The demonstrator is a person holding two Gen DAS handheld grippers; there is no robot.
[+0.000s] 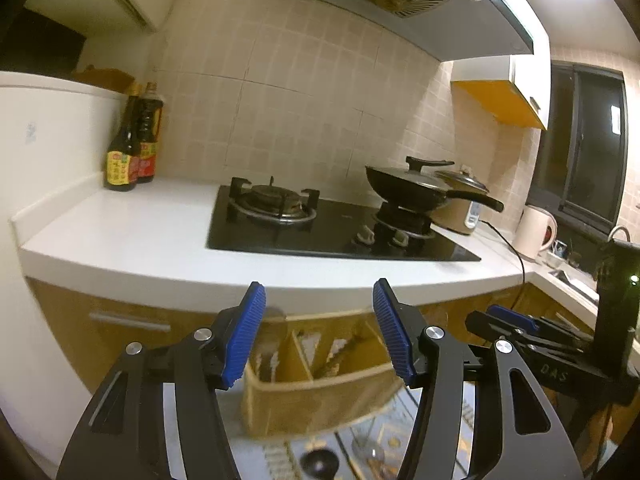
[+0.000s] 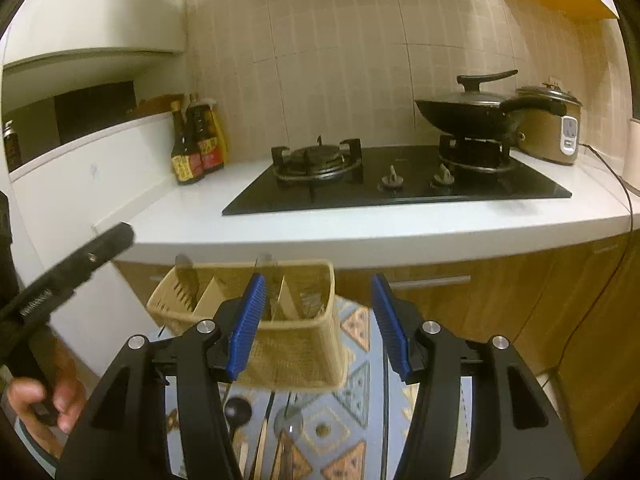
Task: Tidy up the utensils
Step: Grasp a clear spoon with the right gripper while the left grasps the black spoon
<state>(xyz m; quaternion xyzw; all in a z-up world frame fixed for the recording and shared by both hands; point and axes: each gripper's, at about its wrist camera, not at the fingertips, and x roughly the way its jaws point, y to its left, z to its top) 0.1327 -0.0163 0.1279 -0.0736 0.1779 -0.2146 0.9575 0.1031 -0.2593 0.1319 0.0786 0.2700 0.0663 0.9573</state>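
A tan woven utensil basket [image 1: 320, 396] with dividers stands on a patterned table; it also shows in the right wrist view [image 2: 296, 356]. A spatula [image 2: 186, 280] and another utensil [image 2: 270, 280] stand in its compartments. Loose utensils lie in front of it: a black ladle [image 2: 237, 408], chopsticks [image 2: 264, 436] and a spoon [image 2: 289, 420]. My left gripper [image 1: 318, 332] is open and empty above the basket. My right gripper [image 2: 318, 328] is open and empty above the basket's right part.
A white counter [image 1: 140, 236] holds a black gas hob [image 1: 328, 228], a lidded wok [image 1: 416, 188], a rice cooker [image 2: 552, 128] and sauce bottles [image 1: 130, 144]. Wooden cabinets [image 2: 520, 300] stand below. The other gripper shows at the right [image 1: 520, 332].
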